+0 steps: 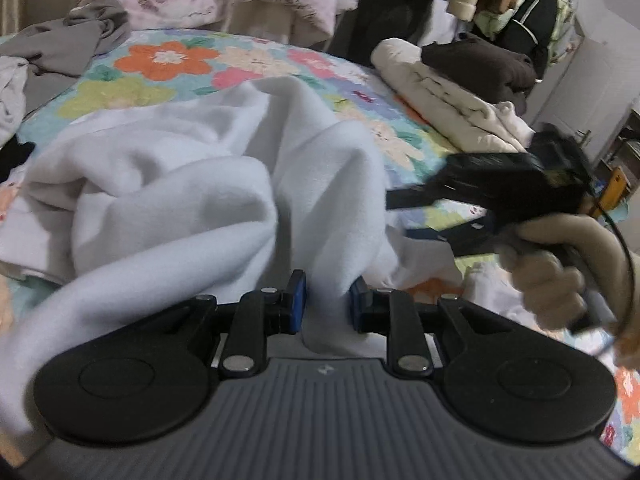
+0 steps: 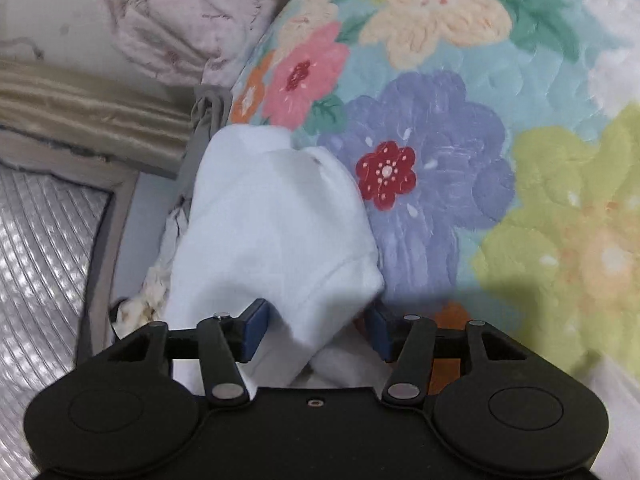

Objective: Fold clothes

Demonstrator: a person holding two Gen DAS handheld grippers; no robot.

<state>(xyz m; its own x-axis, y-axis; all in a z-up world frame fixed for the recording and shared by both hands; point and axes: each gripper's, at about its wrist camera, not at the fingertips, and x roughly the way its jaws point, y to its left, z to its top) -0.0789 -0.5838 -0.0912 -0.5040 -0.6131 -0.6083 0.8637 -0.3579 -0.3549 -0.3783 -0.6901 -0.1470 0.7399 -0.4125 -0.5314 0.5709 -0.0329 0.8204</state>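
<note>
White garment: soft, fleece-like fabric, plain, heavily rumpled into broad folds and ridges. Bulk lies on the bed, over the floral quilt, toward the near edge. One ridge of it runs down into the left hand-held gripper.

Left hand-held gripper: blue pads sit on either side of a fold of the white cloth; the fabric fills the gap between them and drapes over the left side of the gripper body. Jaws closed onto that fold.

Right hand-held gripper: a bunched end of the same white garment sits between its blue pads, the cloth spilling forward and hanging off the side edge of the bed. Jaws clamped on the bunch, with cloth filling the space between pads. In the left wrist view this gripper appears motion-blurred at the right edge of the garment, held by the person's right hand.

Surroundings: grey clothing heaped at the far left corner of the bed; cream folded garment with a dark brown folded item on it near the far right edge. Pale pink bedding lies beyond the quilt edge.
</note>
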